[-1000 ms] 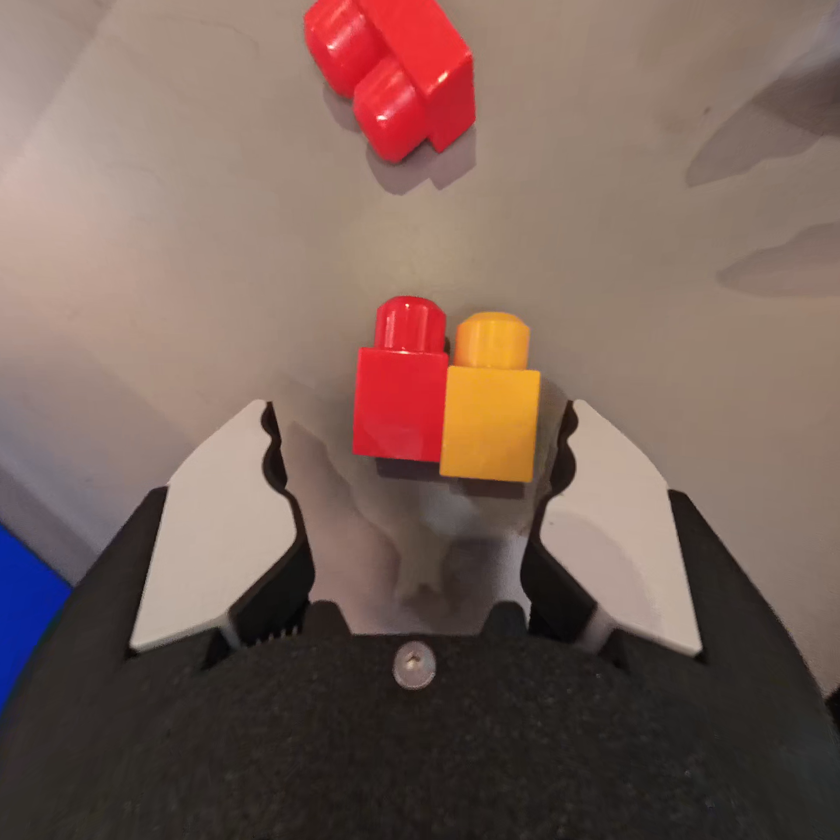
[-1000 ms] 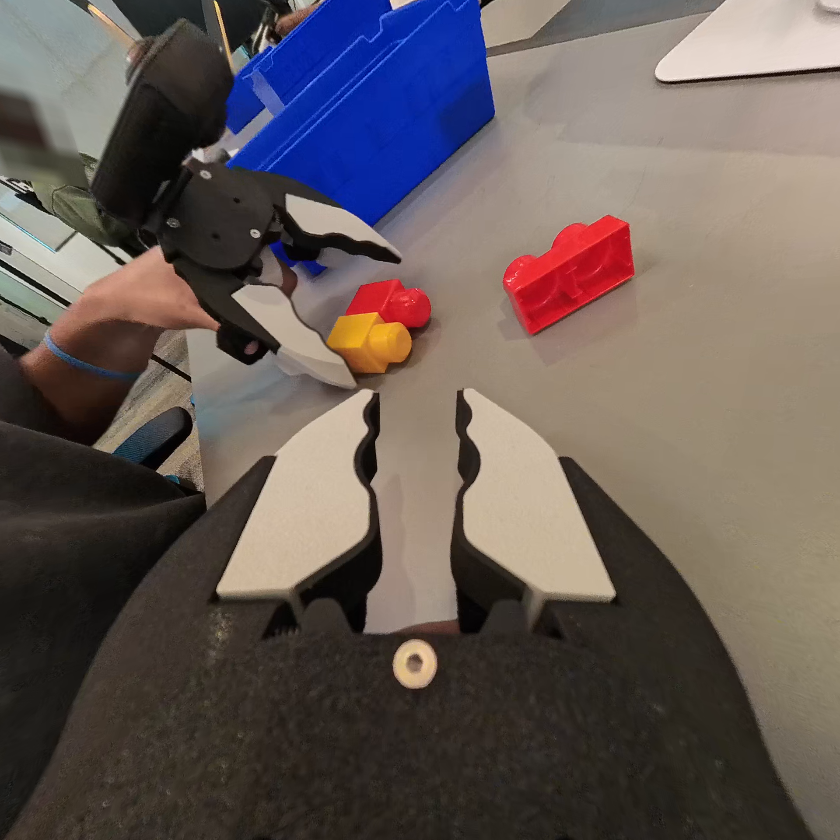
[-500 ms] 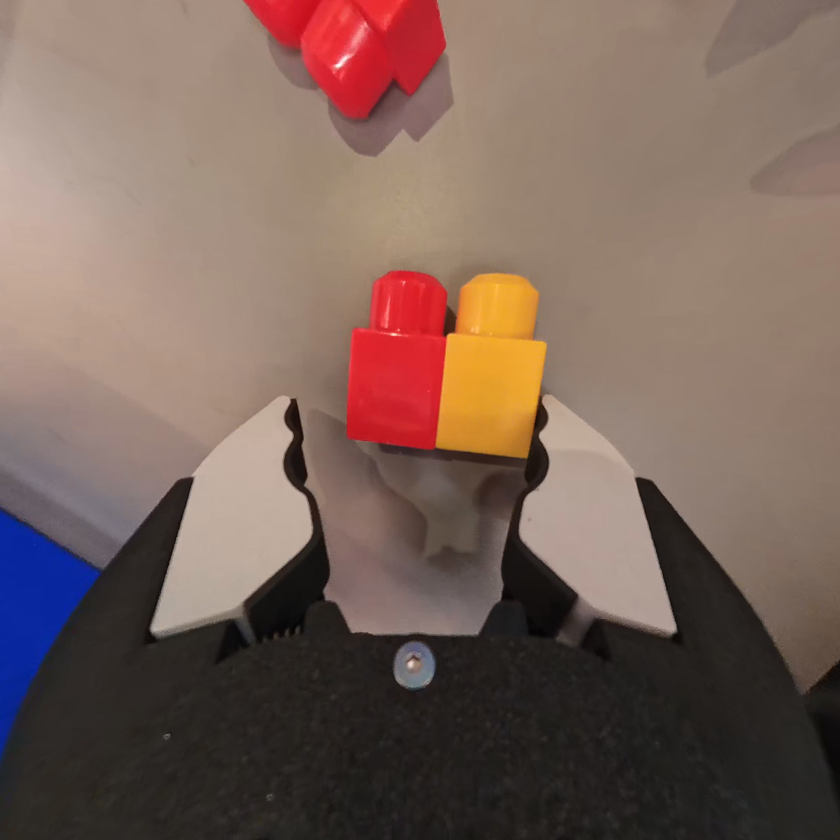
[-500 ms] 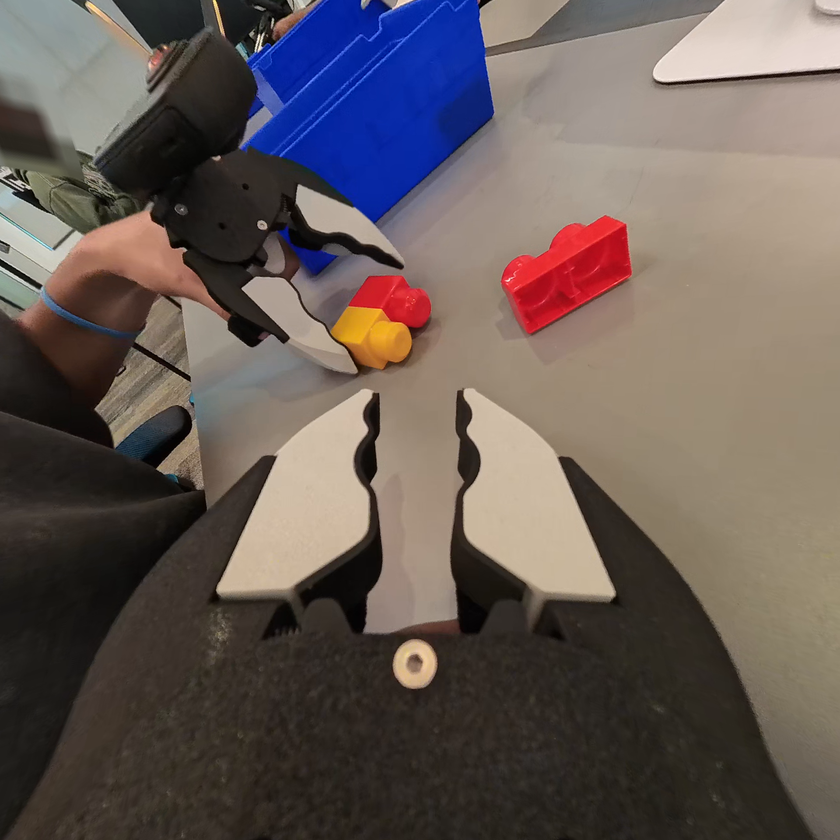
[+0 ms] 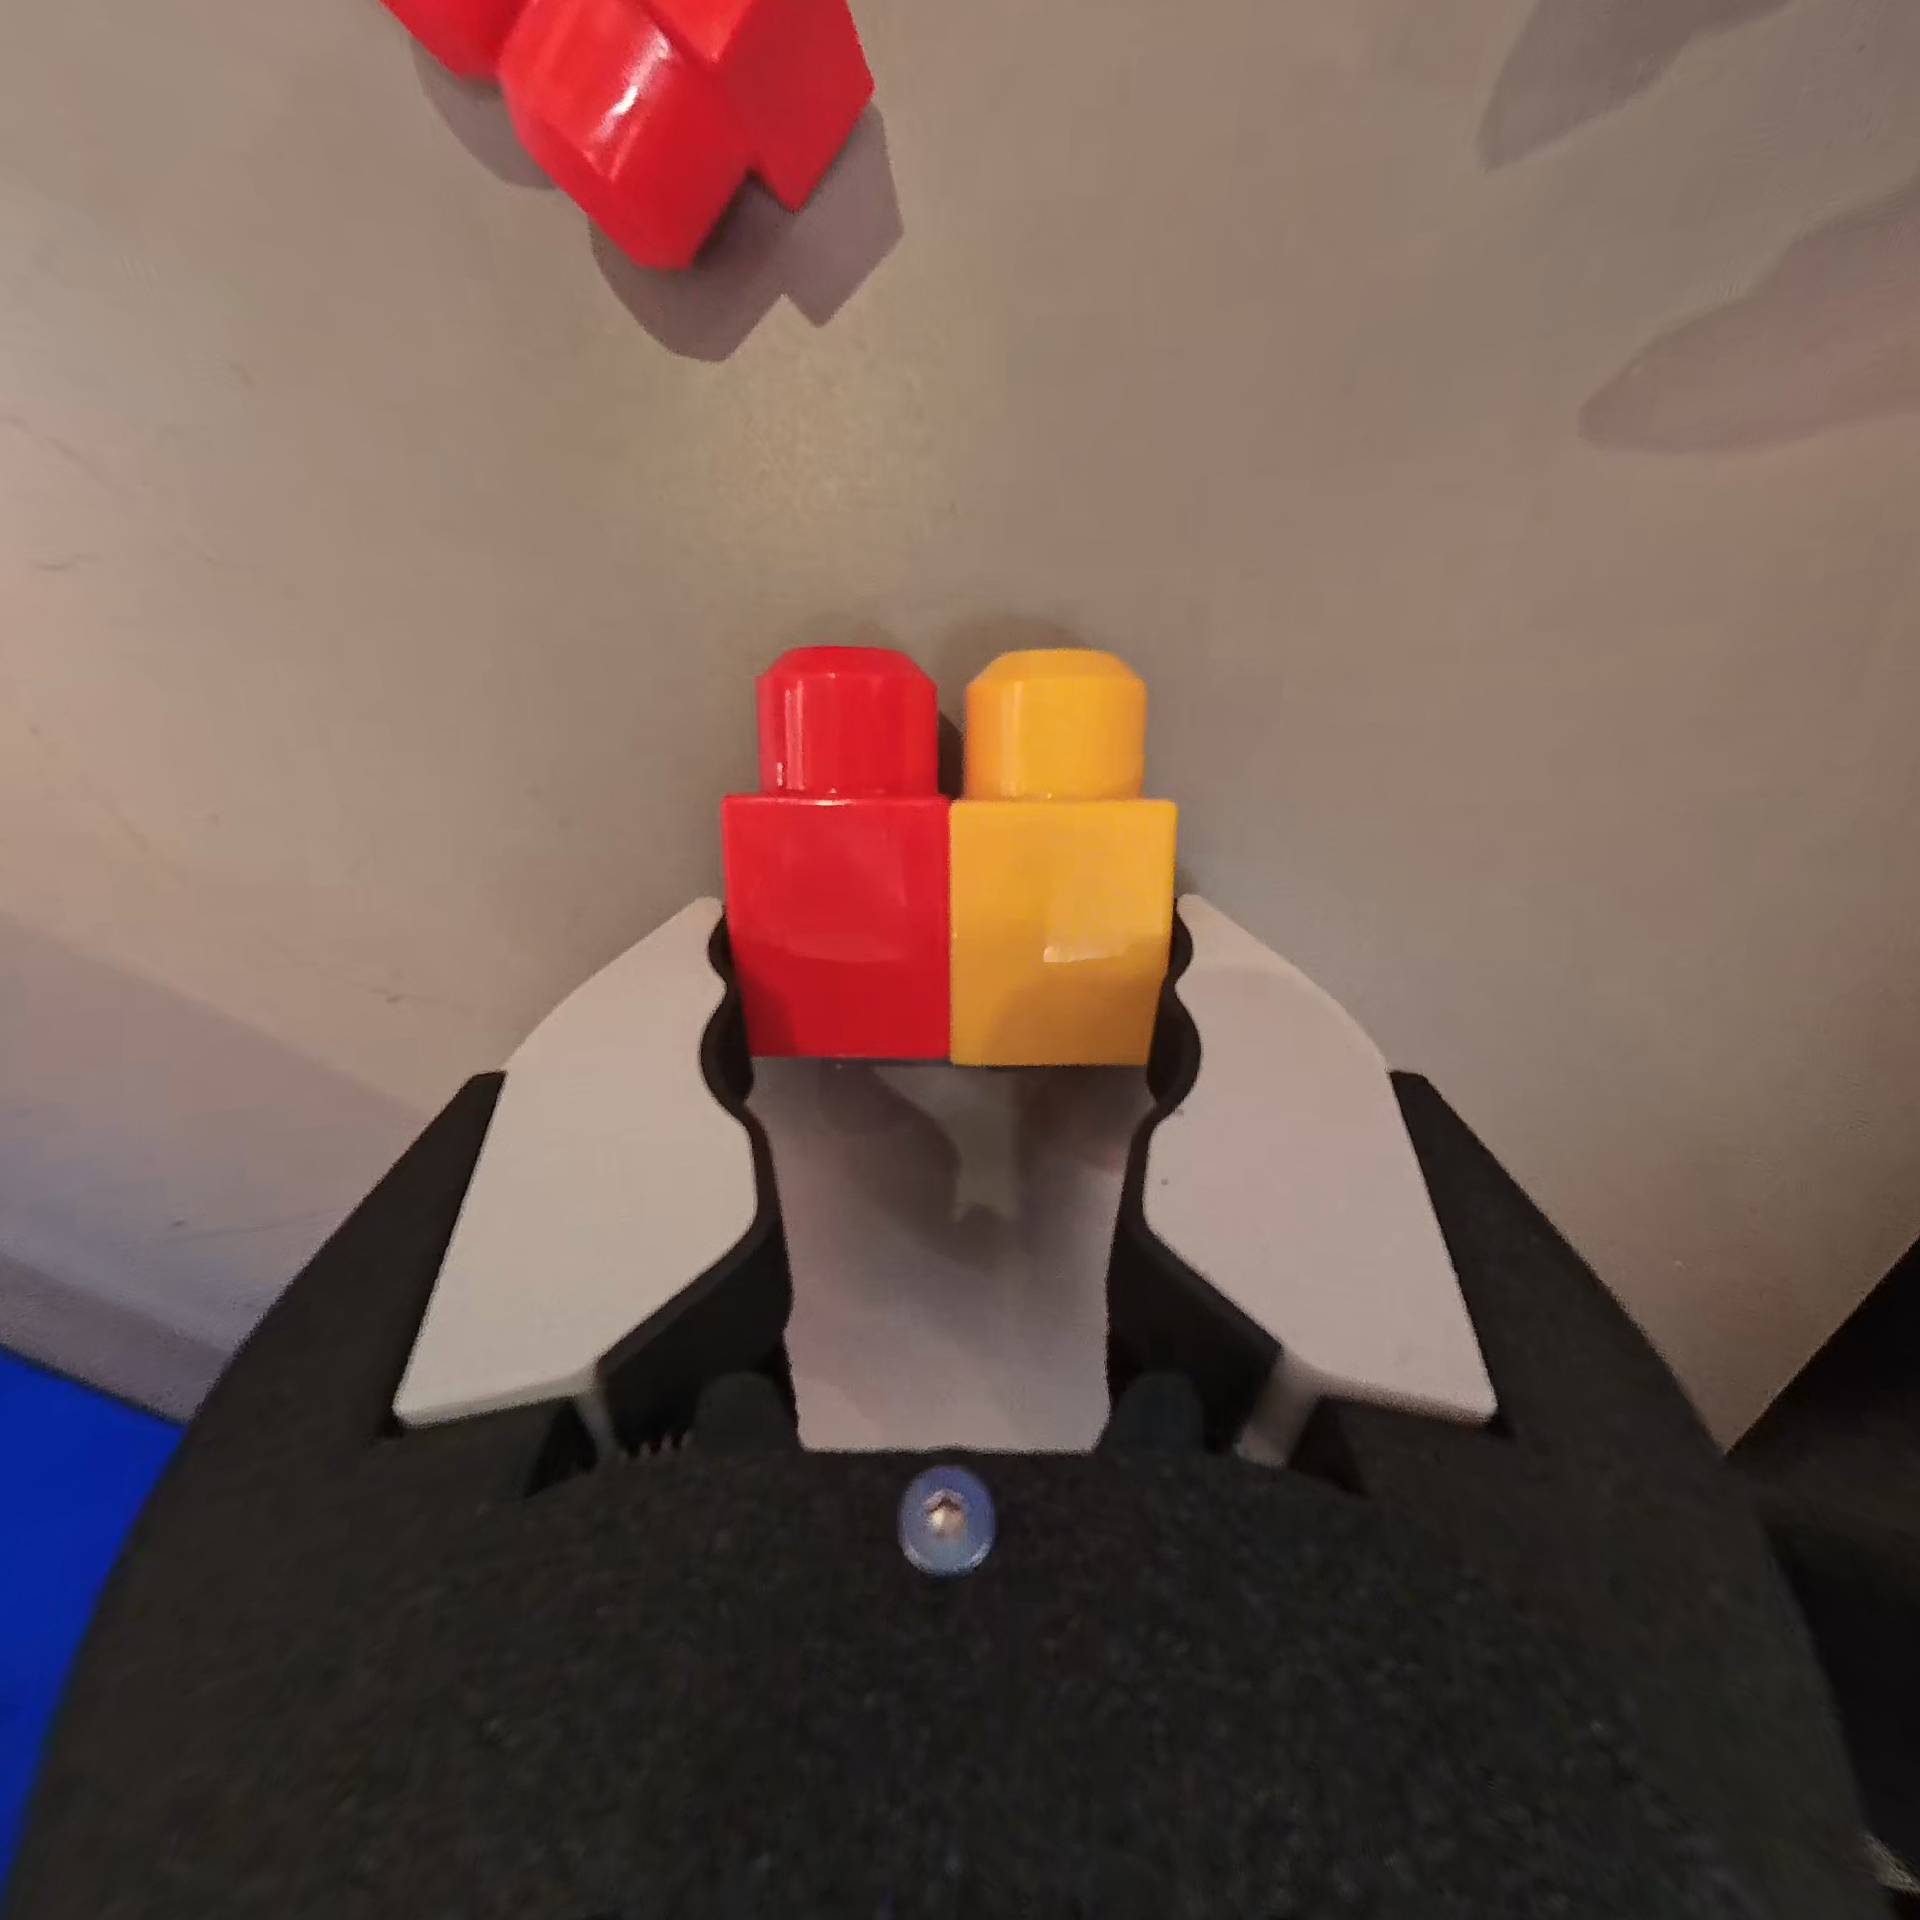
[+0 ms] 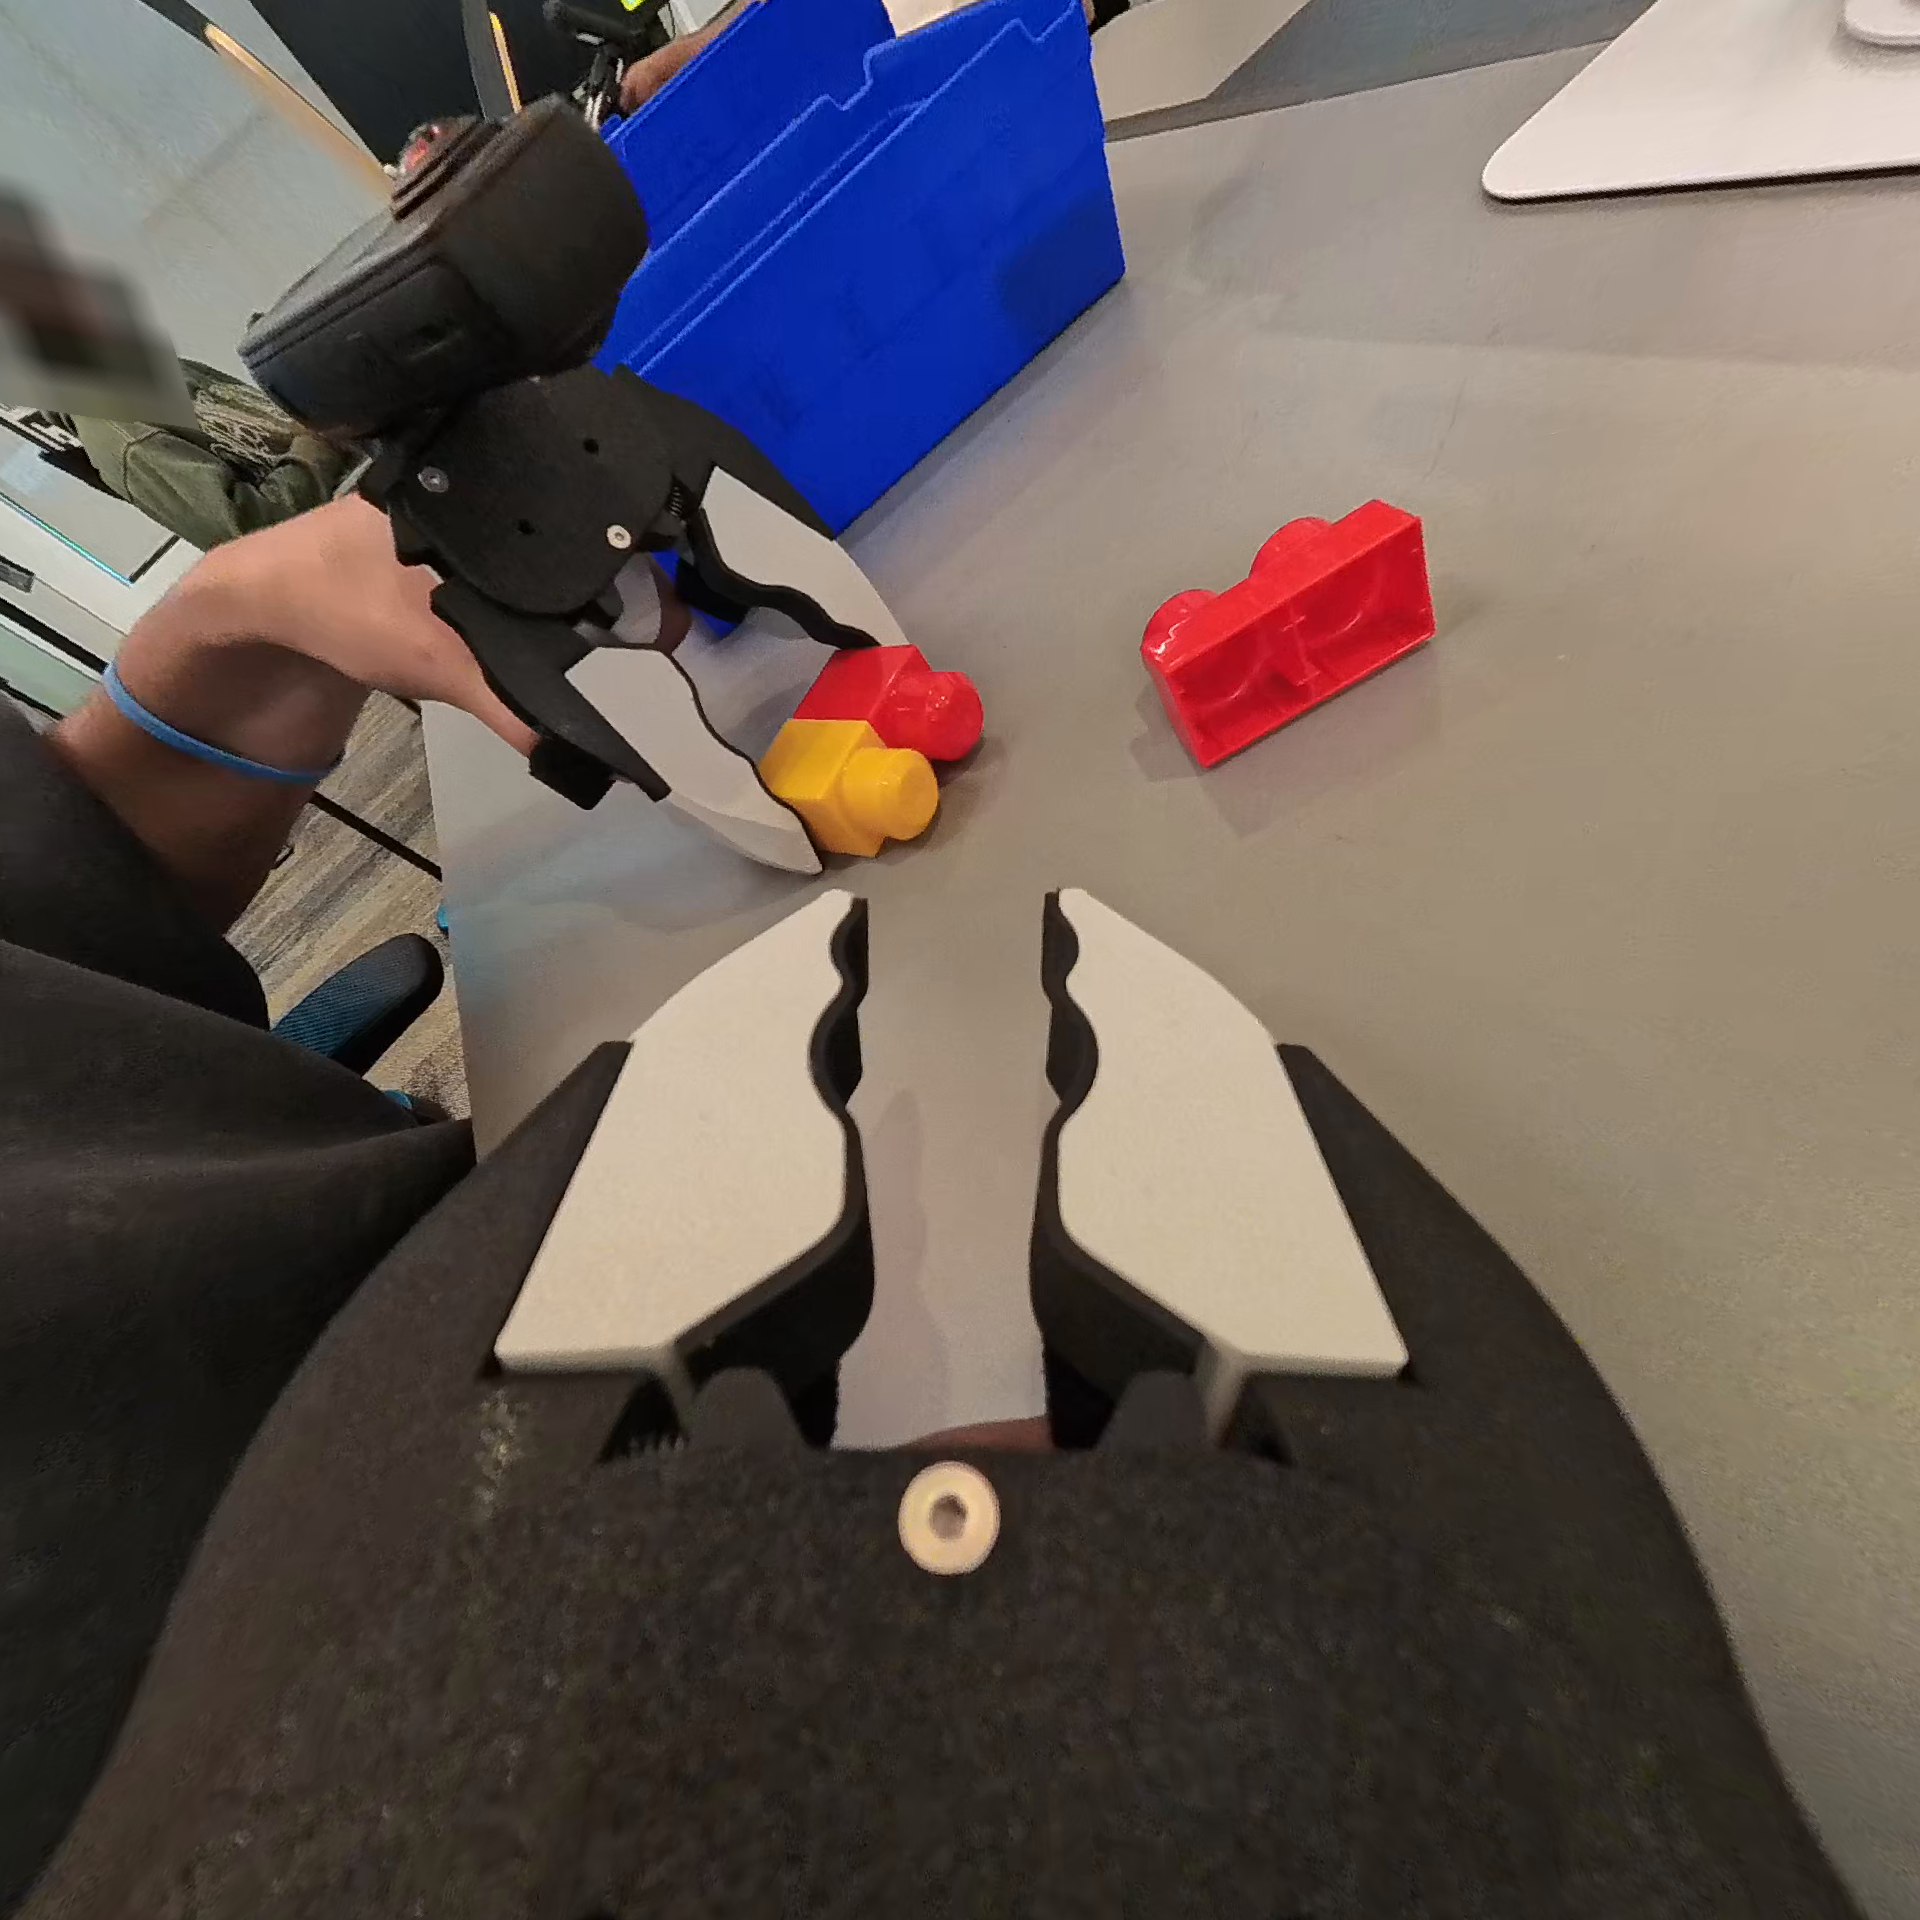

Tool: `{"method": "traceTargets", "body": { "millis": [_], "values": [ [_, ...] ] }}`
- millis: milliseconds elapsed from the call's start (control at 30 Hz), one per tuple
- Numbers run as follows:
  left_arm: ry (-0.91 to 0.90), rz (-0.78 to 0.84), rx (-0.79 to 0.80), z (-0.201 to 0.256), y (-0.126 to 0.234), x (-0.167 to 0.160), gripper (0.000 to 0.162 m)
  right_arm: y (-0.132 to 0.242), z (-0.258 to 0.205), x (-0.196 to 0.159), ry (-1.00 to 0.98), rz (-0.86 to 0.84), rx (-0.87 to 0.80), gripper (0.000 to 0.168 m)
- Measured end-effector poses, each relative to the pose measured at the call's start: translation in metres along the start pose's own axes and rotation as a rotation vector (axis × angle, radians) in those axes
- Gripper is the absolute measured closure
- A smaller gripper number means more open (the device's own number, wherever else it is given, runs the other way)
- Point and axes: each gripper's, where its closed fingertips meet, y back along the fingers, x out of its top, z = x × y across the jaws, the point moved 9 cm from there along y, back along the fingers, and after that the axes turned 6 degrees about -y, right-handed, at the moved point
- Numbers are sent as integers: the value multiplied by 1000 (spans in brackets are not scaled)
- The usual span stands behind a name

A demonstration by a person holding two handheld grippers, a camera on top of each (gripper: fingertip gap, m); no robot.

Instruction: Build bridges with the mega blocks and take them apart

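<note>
A small red block point(image 5: 836, 925) and a small yellow block point(image 5: 1055, 925) lie side by side on the grey table, studs pointing away. My left gripper point(image 5: 948, 914) is shut on the pair, one fingertip against each outer side. The right wrist view shows the same grip: the left gripper point(image 6: 836, 748) around the red block point(image 6: 883, 686) and the yellow block point(image 6: 852, 779). A larger red two-stud block point(image 5: 675, 114) lies on its side farther off; it also shows in the right wrist view point(image 6: 1288, 634). My right gripper point(image 6: 951, 899) is slightly open and empty, just short of the pair.
A blue bin point(image 6: 883, 260) stands at the back left, close behind the left gripper. A white flat base point(image 6: 1714, 125) sits at the far right. The table edge runs along the left, where a person's arm point(image 6: 260, 644) holds the left gripper. The gap from one gripper's tips to the other's is roughly 15 centimeters. The larger red two-stud block point(image 5: 675, 114) is about 10 centimeters from my left fingertips.
My left gripper has moved forward over the two small blocks and its fingers have closed onto their sides. The right gripper has not moved.
</note>
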Motion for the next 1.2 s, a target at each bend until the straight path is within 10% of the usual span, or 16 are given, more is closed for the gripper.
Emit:
{"method": "traceTargets", "body": {
  "millis": [367,833,1067,1200],
  "values": [
    [108,271,116,-2,26,-15,87,0,3,29,92,-91,-112,132],
    [158,478,256,20,41,-46,87,-137,27,88,662,-951,-420,85],
    [146,514,232,23,45,-52,87,-137,38,98,698,-979,-458,93],
    [158,581,212,24,47,-55,87,-102,5,118,594,-608,-209,93]
  ]
}}
